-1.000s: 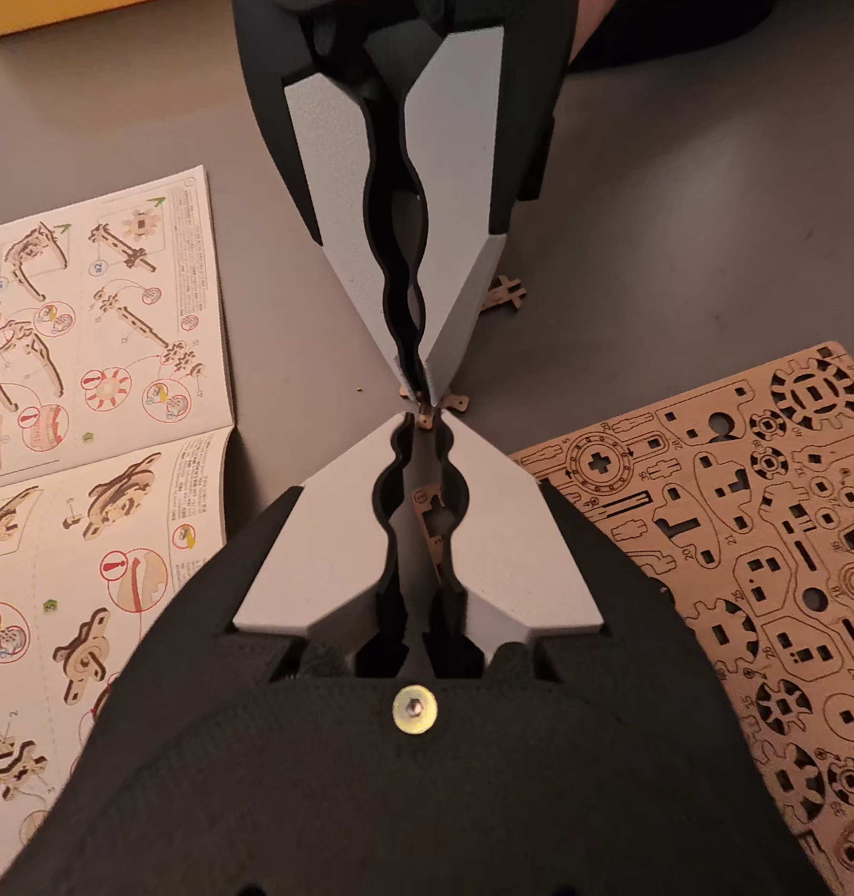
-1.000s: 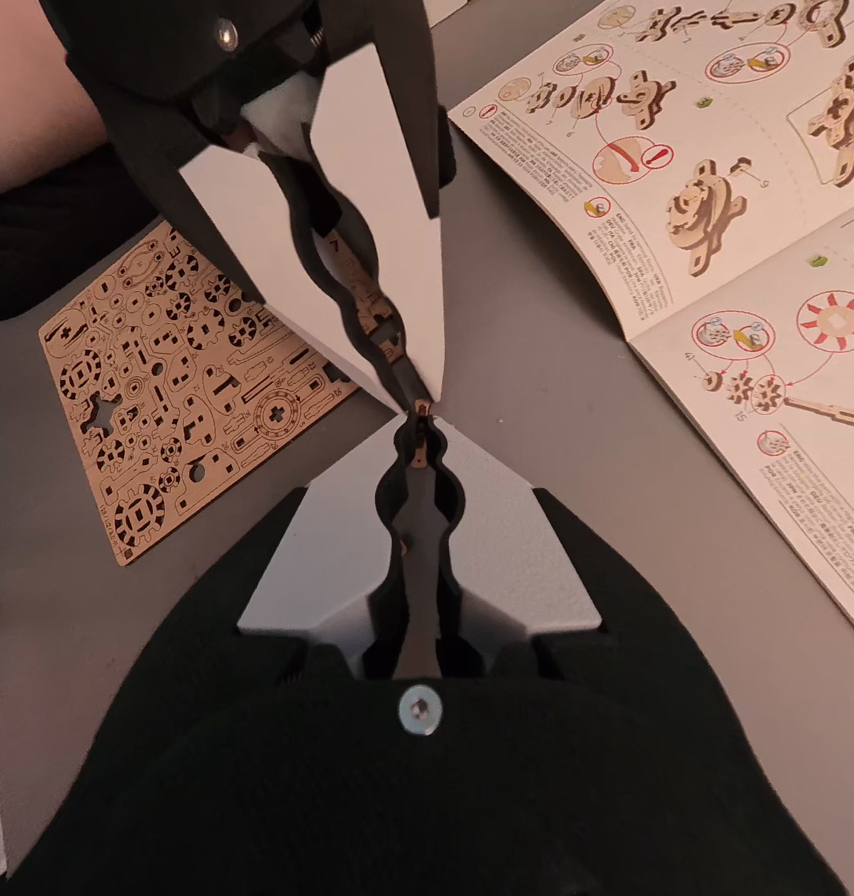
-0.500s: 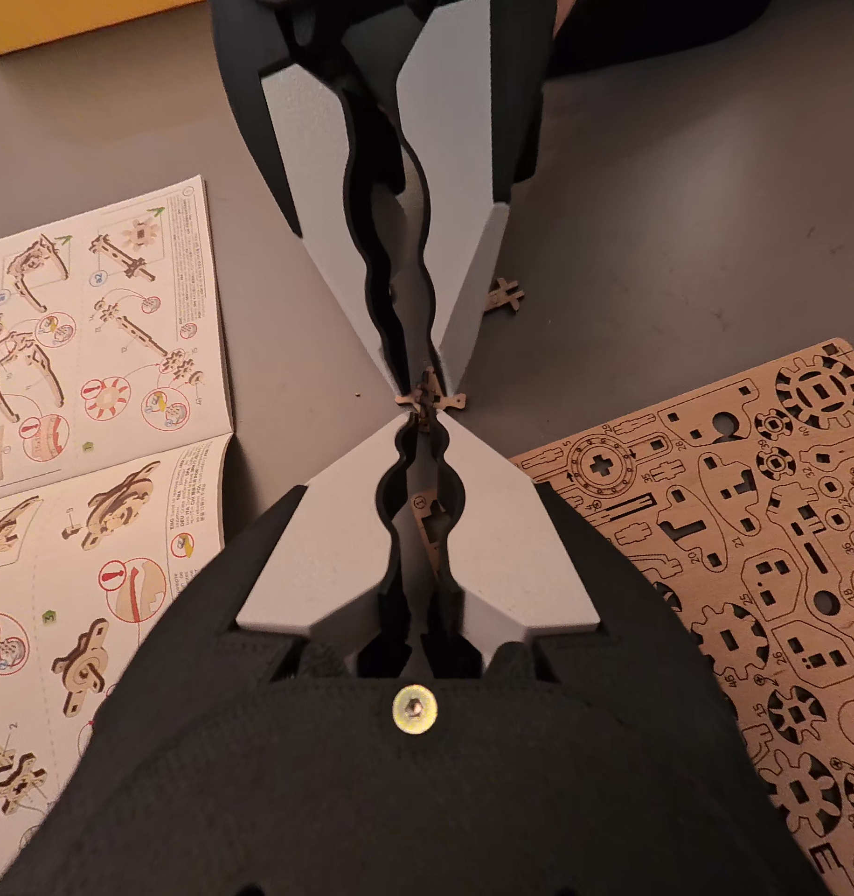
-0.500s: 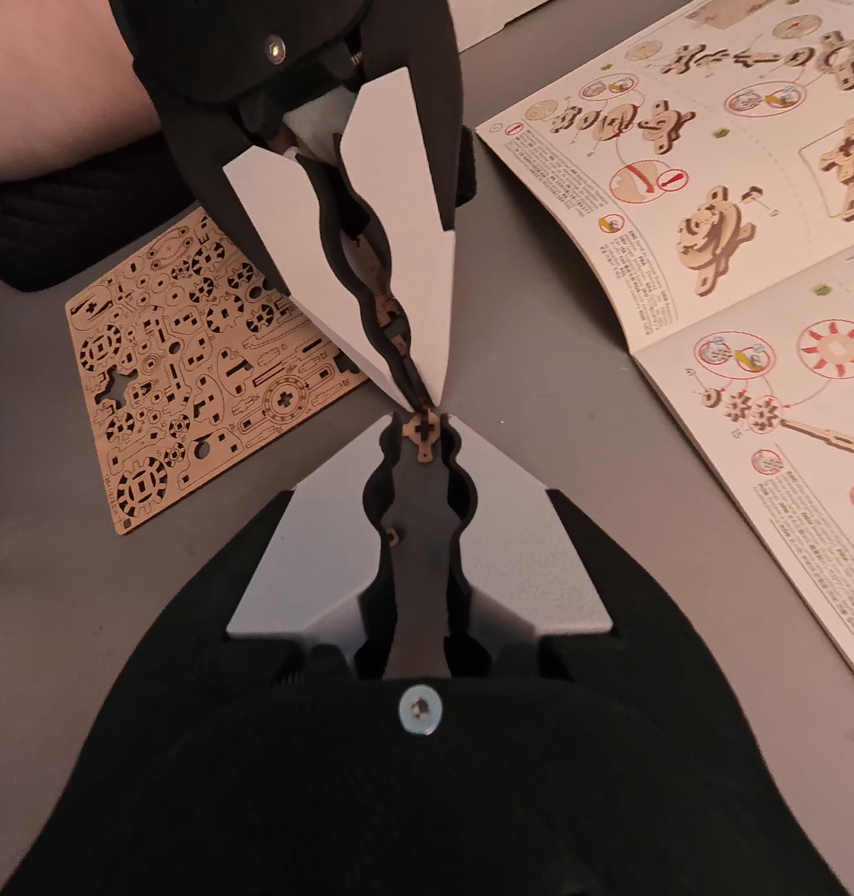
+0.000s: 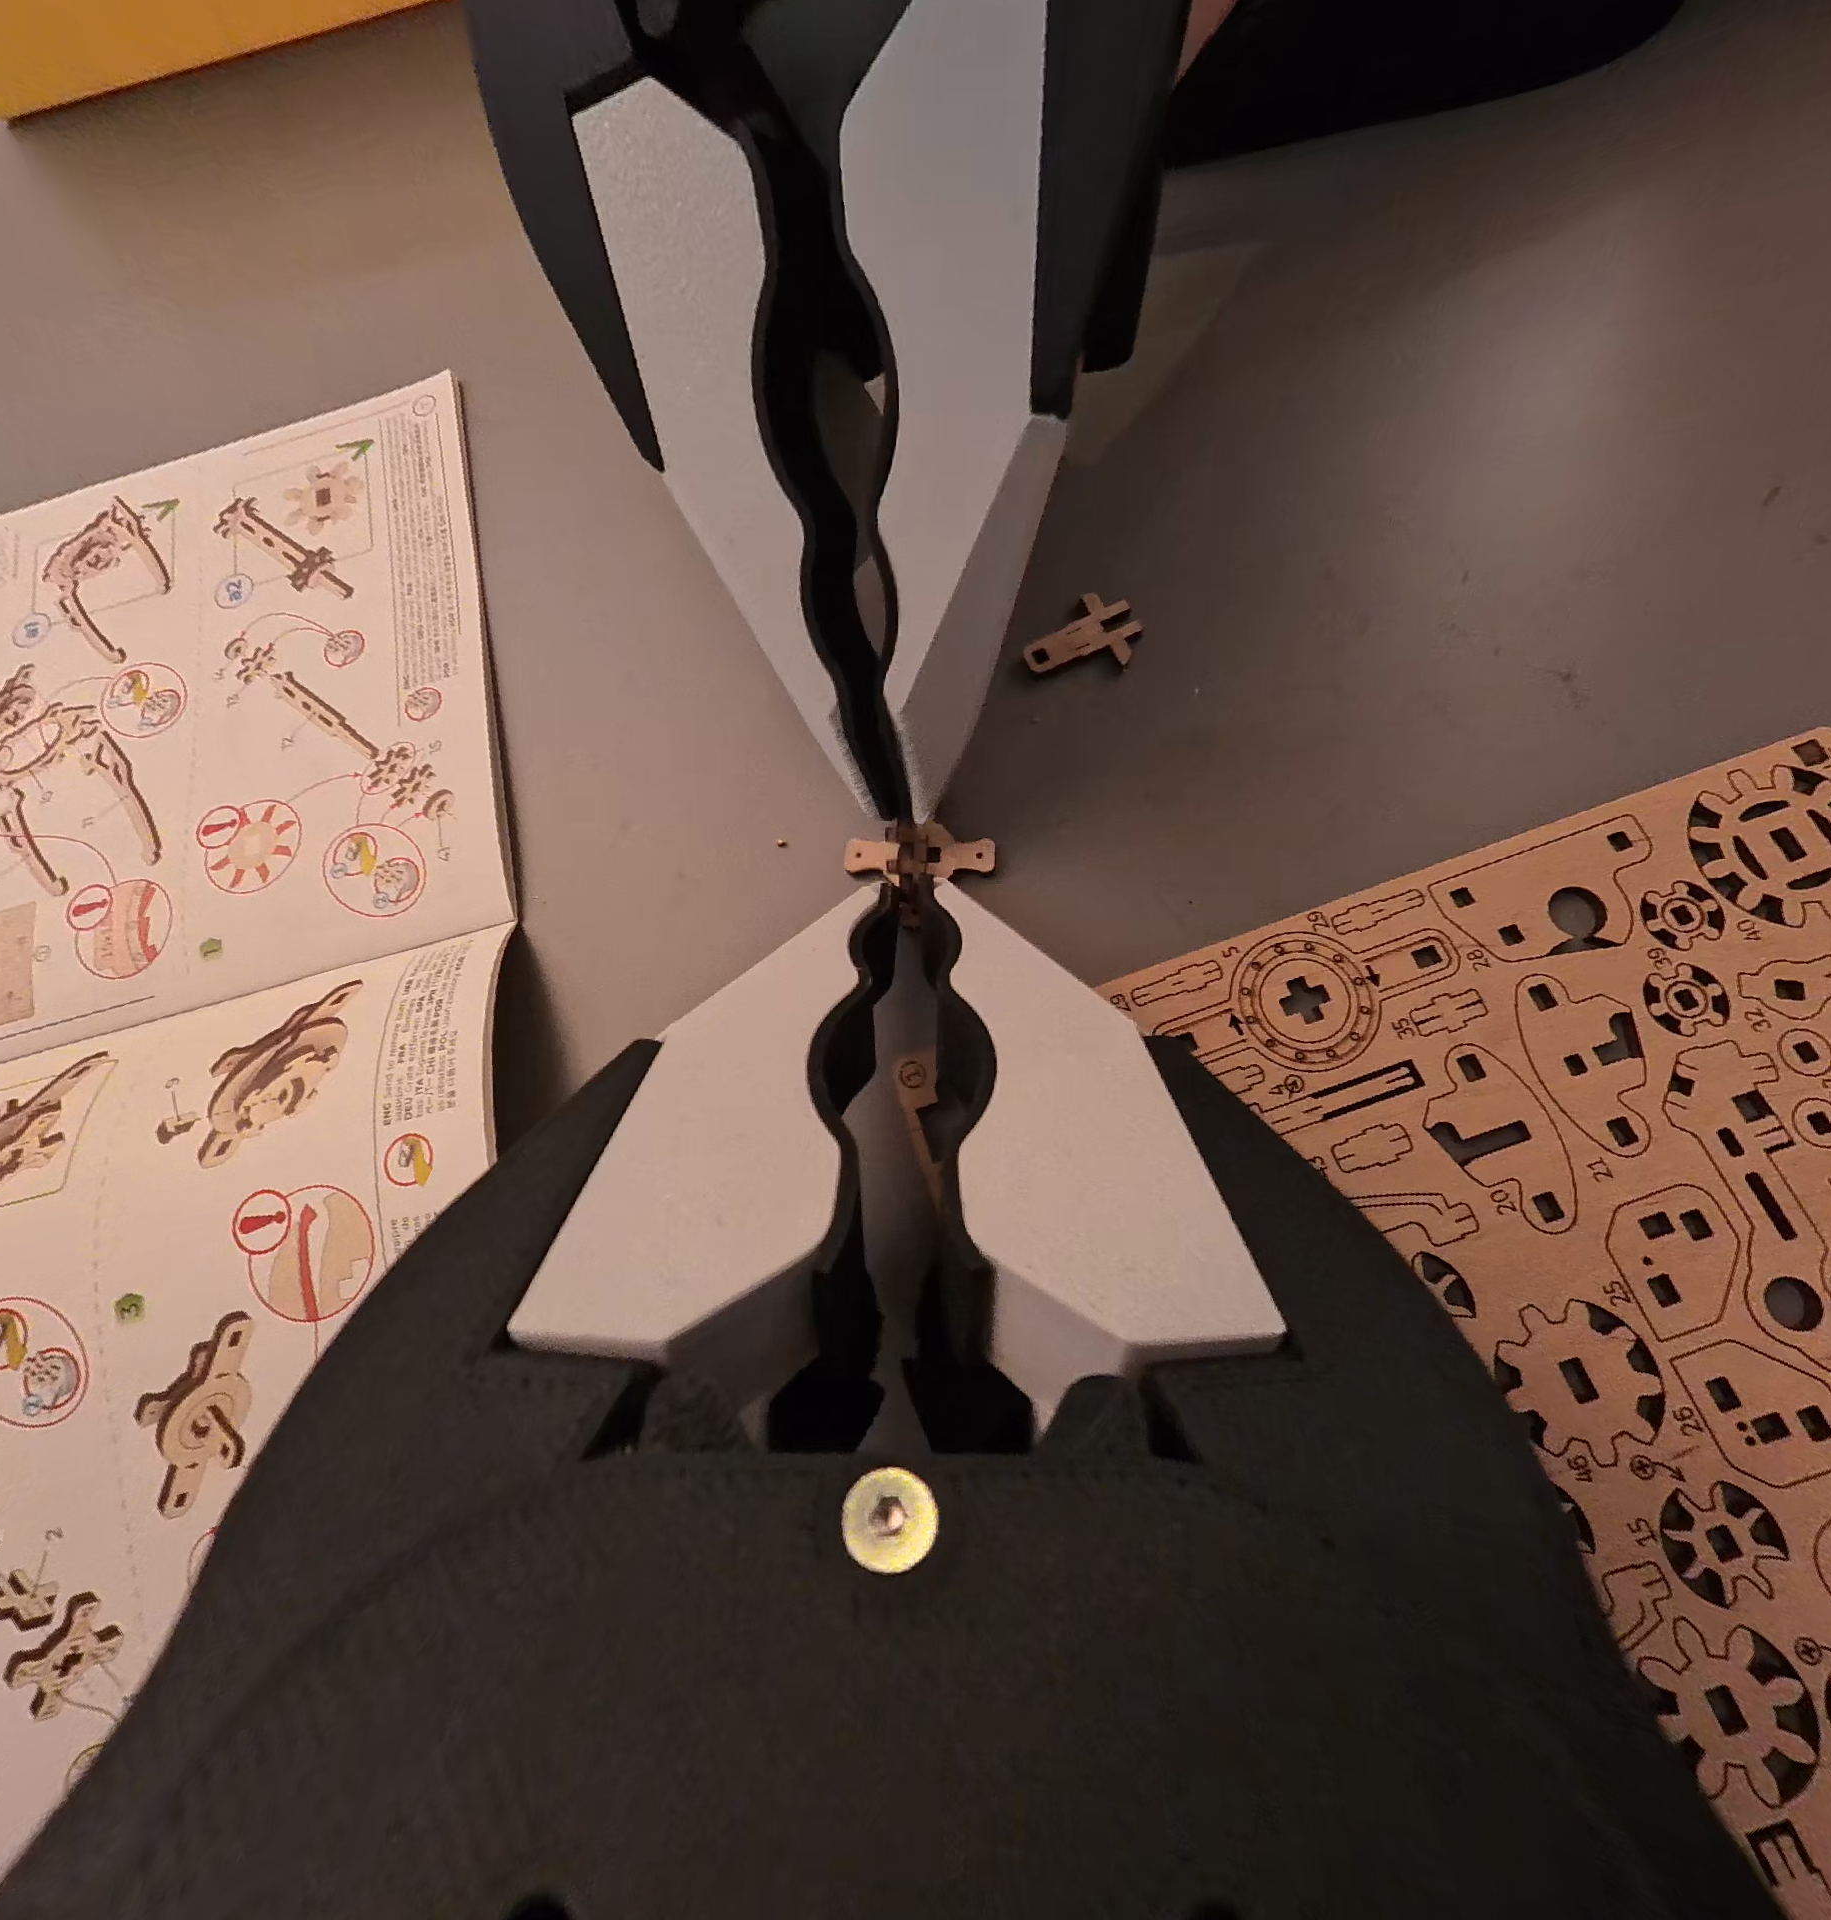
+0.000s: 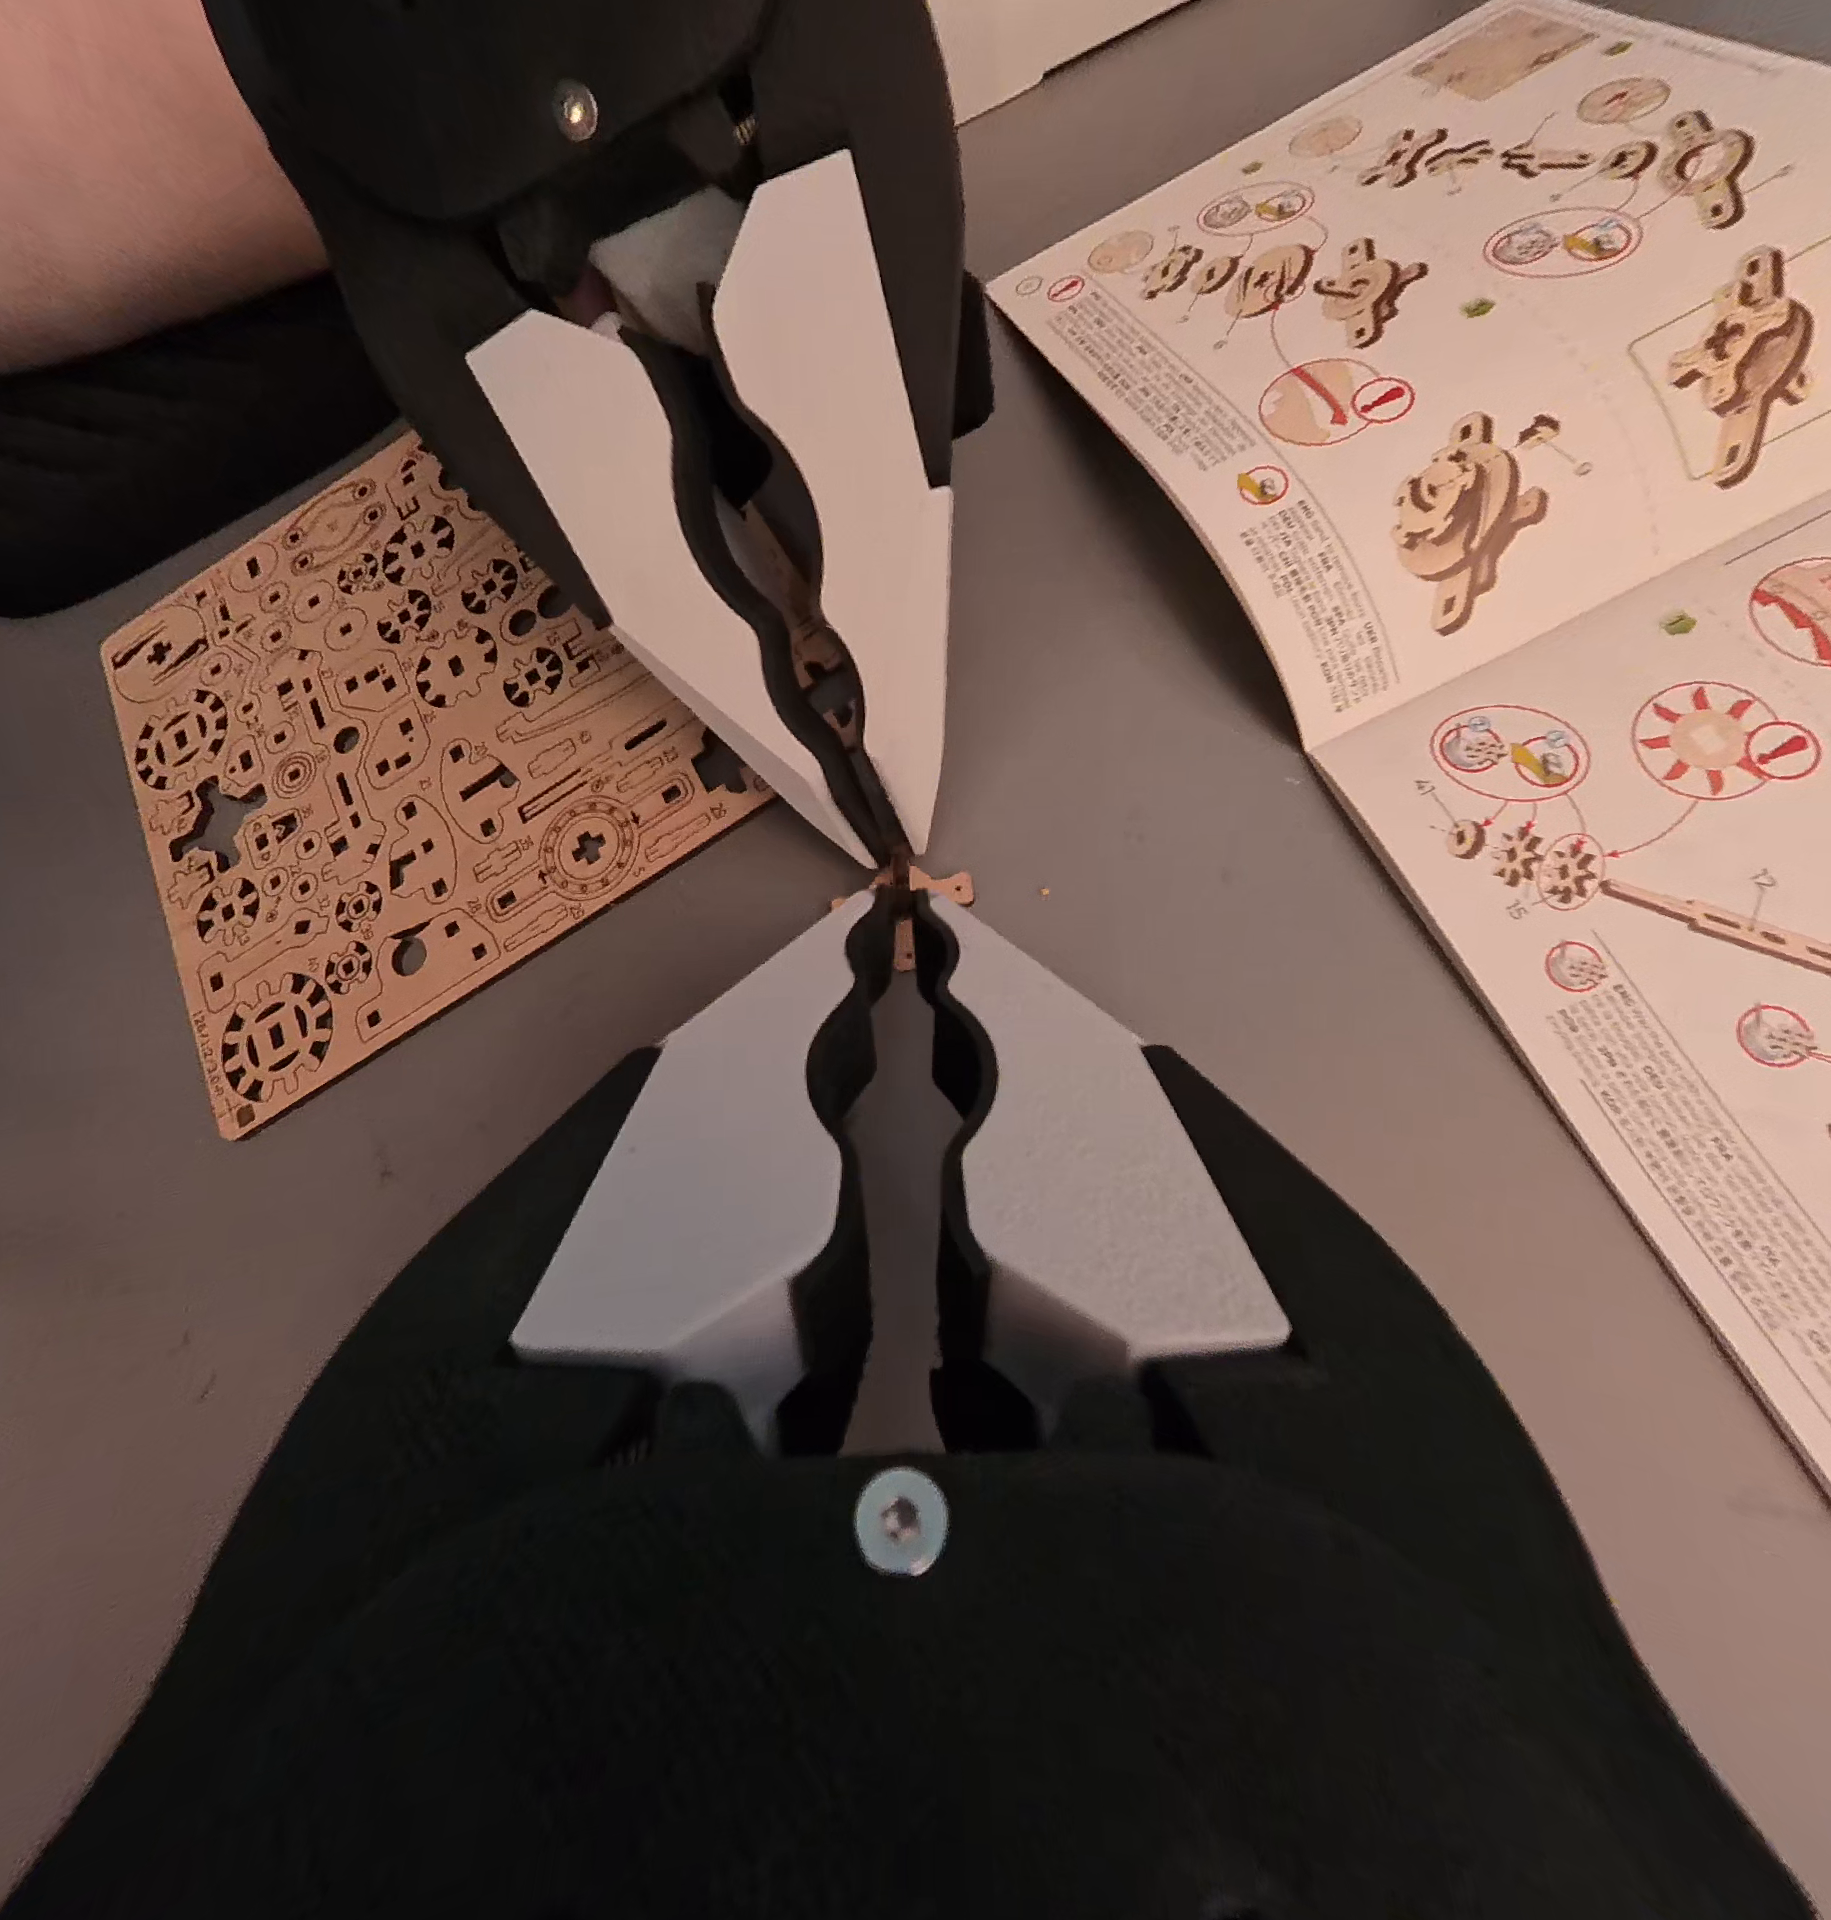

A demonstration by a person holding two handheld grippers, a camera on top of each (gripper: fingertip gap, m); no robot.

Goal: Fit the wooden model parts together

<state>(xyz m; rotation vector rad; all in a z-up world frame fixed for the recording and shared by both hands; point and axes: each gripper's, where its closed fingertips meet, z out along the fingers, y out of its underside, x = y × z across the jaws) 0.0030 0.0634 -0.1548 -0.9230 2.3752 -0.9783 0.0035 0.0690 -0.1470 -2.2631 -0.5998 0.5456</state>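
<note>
Left wrist view shows the left gripper [image 5: 906,902] at six o'clock and the right gripper [image 5: 906,816] at twelve o'clock meeting tip to tip at frame centre, each pinched tight on one small wooden part. Between the tips sits the crossed wooden pair [image 5: 916,858], one piece lying nine-to-three, the other running along the gripper axis. A second ago only slivers of wood showed at the tips; half a second ago a cross shape began to appear; now the crosspiece reads squarely seated, so the slot joint is probably home or nearly so. Right wrist view agrees: the pair [image 6: 906,886] hangs between the two tips above the grey table [image 6: 1150,1039]. A spare wooden peg [image 5: 1085,636] lies at one o'clock, the part sheet [image 5: 1565,1195] at four, the instruction booklet [image 5: 215,935] at nine.
</note>
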